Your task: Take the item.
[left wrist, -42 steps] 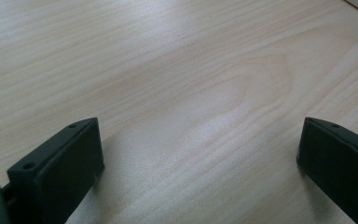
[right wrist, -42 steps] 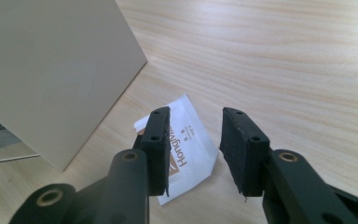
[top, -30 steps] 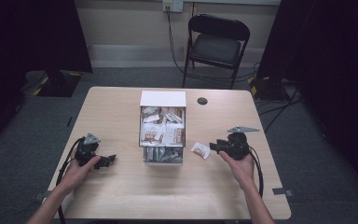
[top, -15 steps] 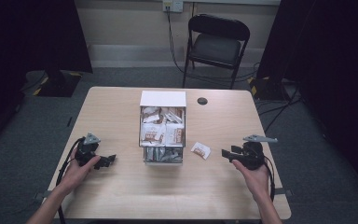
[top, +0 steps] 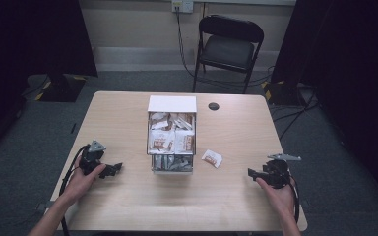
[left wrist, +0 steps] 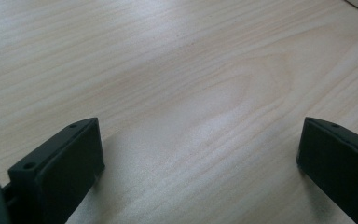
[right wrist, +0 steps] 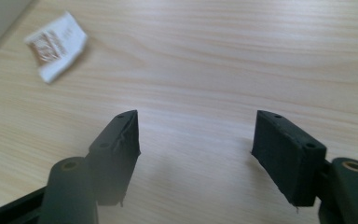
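Observation:
A small white and brown packet (top: 211,158) lies flat on the wooden table (top: 236,128), just right of an open white box (top: 172,104) holding several similar packets. The packet (right wrist: 56,44) also lies at the upper left of the right gripper view, well ahead of the jaws. My right gripper (top: 254,173) rests near the table's right front, open and empty, its jaws wide apart over bare wood (right wrist: 196,135). My left gripper (top: 114,168) sits at the left front, open, with nothing between its jaws (left wrist: 200,154).
A small black round cap (top: 213,106) lies behind the box to its right. A black folding chair (top: 230,46) stands beyond the table's far edge. Cables trail from both grippers over the table's front corners.
My right gripper has drawn back from the packet toward the table's right front, leaving the packet lying on the table. The left gripper has stayed put.

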### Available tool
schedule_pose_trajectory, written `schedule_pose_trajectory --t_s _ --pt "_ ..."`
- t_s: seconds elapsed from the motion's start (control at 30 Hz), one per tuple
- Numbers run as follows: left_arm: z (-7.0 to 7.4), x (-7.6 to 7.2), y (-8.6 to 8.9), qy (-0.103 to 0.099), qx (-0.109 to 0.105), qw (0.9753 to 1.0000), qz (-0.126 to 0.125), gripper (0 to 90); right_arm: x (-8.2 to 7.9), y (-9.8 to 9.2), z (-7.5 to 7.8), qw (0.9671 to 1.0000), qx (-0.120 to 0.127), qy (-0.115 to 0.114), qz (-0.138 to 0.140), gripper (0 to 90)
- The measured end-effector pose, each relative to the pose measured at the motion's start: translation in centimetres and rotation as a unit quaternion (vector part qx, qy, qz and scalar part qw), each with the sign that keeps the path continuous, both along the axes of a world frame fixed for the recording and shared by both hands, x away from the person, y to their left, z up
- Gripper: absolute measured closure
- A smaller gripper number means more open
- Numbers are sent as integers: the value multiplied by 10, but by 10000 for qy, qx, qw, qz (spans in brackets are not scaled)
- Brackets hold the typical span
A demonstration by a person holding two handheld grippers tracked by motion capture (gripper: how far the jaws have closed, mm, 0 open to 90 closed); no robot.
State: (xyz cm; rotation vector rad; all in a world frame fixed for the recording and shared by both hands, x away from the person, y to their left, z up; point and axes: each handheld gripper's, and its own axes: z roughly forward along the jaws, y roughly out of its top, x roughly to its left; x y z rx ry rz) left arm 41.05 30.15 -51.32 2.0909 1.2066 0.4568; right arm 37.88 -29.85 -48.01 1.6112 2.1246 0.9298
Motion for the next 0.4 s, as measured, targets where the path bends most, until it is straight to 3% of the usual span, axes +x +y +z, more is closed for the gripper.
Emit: schedule_pose_trajectory --t_s 0.13,0.23,0.3,0.33,0.4 --pt "0 0 0 -1 -1 10000 -1 0 2 -2 -7 9993 -221 140 -269 240" --pt "0 0 0 -1 -1 10000 -2 0 0 -1 -9 9990 -302 14 -314 230" --pt "0 0 0 -2 -2 10000 -1 0 -3 4 -15 9971 -630 -266 -337 181" --pt "0 0 0 -1 -1 10000 -2 0 -4 6 -19 9965 -633 -409 -373 152" --pt "0 0 0 -2 -1 10000 -1 0 -5 7 -20 9962 -616 -470 -408 144"
